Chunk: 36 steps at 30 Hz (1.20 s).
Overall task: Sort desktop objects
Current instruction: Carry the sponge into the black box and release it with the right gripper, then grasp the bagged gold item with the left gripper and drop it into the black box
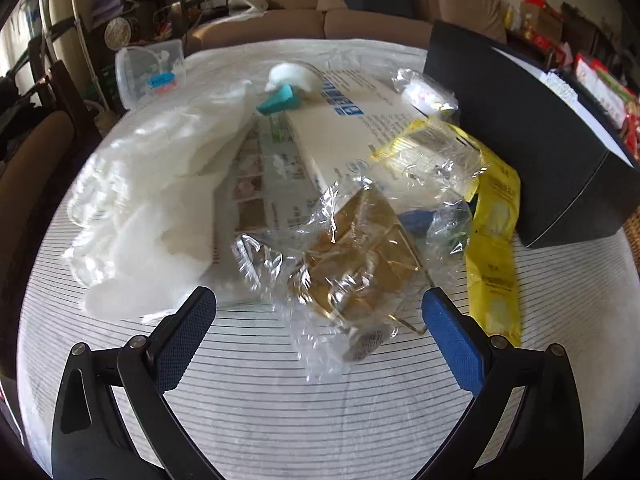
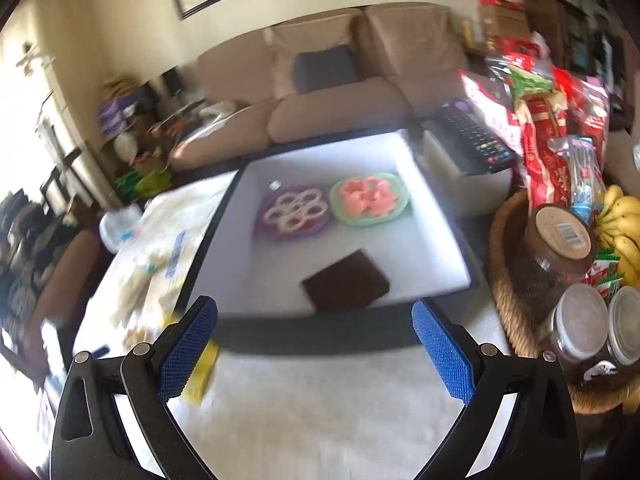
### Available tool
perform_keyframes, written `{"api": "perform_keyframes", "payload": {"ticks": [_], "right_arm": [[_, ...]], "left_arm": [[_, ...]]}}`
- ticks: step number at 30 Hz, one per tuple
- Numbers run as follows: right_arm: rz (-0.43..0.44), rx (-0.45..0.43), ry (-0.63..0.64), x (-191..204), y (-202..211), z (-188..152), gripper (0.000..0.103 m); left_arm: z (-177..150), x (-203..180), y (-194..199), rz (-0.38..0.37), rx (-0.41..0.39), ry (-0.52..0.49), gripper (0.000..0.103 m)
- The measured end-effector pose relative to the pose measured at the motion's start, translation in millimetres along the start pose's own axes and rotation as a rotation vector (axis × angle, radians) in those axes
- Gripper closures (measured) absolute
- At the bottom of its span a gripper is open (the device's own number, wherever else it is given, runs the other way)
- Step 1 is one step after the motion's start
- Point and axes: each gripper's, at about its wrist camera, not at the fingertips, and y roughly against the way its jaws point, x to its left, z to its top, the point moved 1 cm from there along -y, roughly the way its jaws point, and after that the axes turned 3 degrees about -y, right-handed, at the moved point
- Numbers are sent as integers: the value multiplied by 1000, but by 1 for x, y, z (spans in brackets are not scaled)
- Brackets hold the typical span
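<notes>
Two grippers, both spread wide and empty. Left gripper (image 1: 319,312) hangs low over the striped tablecloth (image 1: 280,408), its fingers flanking the near end of a crumpled clear wrapper (image 1: 344,264) with something golden-brown inside and a thin gold wire frame; no pad touches it yet. Just right of the wrapper lies a yellow packet (image 1: 494,248); left of it, a heap of white plastic (image 1: 160,200); beyond, a printed white carton (image 1: 344,128), and a teal-and-white piece (image 1: 286,88) farther back. Right gripper (image 2: 315,340) hovers in front of the open black box (image 2: 428,216) with its white interior, which already holds a dark wallet-like piece (image 2: 346,282), a purple plate (image 2: 294,210) and a green plate (image 2: 370,198); this view is blurred. Judgement: sorting is partly done, and the step in hand is the left-side pick of the wrapper. Next move calls for advancing slightly and closing on the crinkly film; slippage or snagging the wire looks possible.
</notes>
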Motion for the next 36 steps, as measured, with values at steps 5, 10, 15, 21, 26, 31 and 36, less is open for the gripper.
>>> {"api": "perform_keyframes", "payload": {"ticks": [5,10,15,21,26,31,36], "right_arm": [[20,34,55,15,5,-34,3],[22,50,63,20,-2,-59,3],[5,41,50,14,-12,-72,3],[-17,10,41,-1,-18,-84,3],[20,7,-11,-11,-17,-80,3],[35,-18,18,-8,-7,-75,3],[37,-30,6,-18,0,-74,3]], "left_arm": [[4,-19,4,47,-74,-90,0],[4,-27,-2,-110,-51,-100,51],[5,-27,11,-182,-12,-58,72],[13,-17,70,-292,-88,22,75],[51,-35,130,-413,-167,35,75],[110,-89,151,-489,-188,12,75],[158,-152,110,-508,-121,22,75]]}}
